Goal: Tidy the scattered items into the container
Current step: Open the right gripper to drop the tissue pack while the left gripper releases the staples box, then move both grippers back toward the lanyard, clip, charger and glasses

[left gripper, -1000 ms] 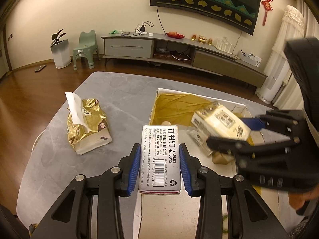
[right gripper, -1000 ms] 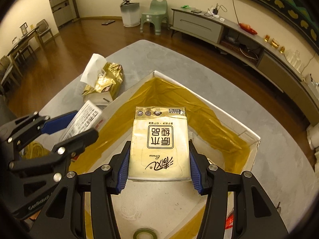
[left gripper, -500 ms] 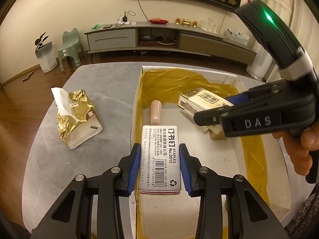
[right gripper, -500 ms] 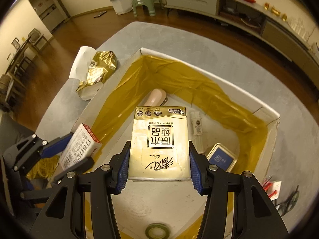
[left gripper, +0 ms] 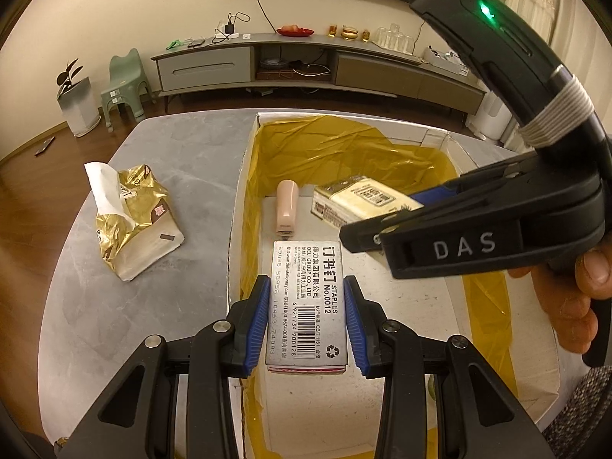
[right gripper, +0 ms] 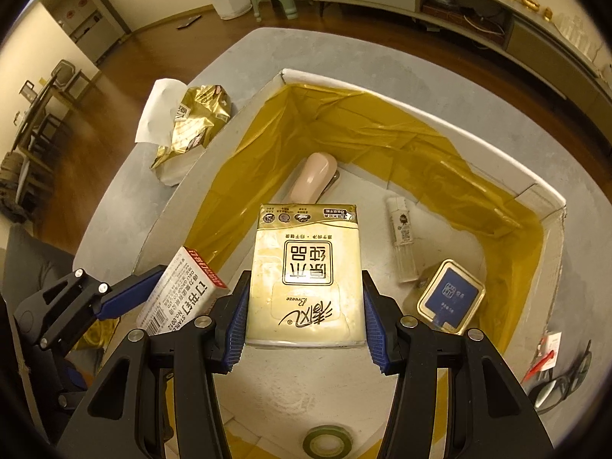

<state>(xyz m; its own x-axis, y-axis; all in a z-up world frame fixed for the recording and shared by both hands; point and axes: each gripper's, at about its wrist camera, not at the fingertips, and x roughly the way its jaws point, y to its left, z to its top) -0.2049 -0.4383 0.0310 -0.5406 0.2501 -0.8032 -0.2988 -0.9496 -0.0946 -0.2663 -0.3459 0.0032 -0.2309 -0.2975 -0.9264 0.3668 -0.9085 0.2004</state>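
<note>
A white box lined with yellow film [left gripper: 244, 176] [right gripper: 550, 206] sits on the grey table. My left gripper [left gripper: 306, 321] is shut on a grey staples box [left gripper: 308, 302] [right gripper: 179, 294], held over the box's near left wall. My right gripper [right gripper: 304, 321] is shut on a cream tissue pack [right gripper: 306, 275] [left gripper: 359, 201], held above the box's floor. Inside the box lie a pink stapler [left gripper: 287, 206] [right gripper: 313, 176], a clear small bottle [right gripper: 401, 241], a blue-lidded tin [right gripper: 447, 294] and a green tape roll [right gripper: 327, 441].
An open gold tissue pack [left gripper: 134, 214] [right gripper: 187, 122] lies on the table left of the box. Glasses [right gripper: 562, 378] and a small red and white item [right gripper: 545, 352] lie on the table to the right of the box. A hand [left gripper: 566, 298] holds the right gripper.
Both grippers have moved in over the box and dropped closer to its floor, each keeping its grip. The tin, bottle and tape roll have come into the right wrist view.
</note>
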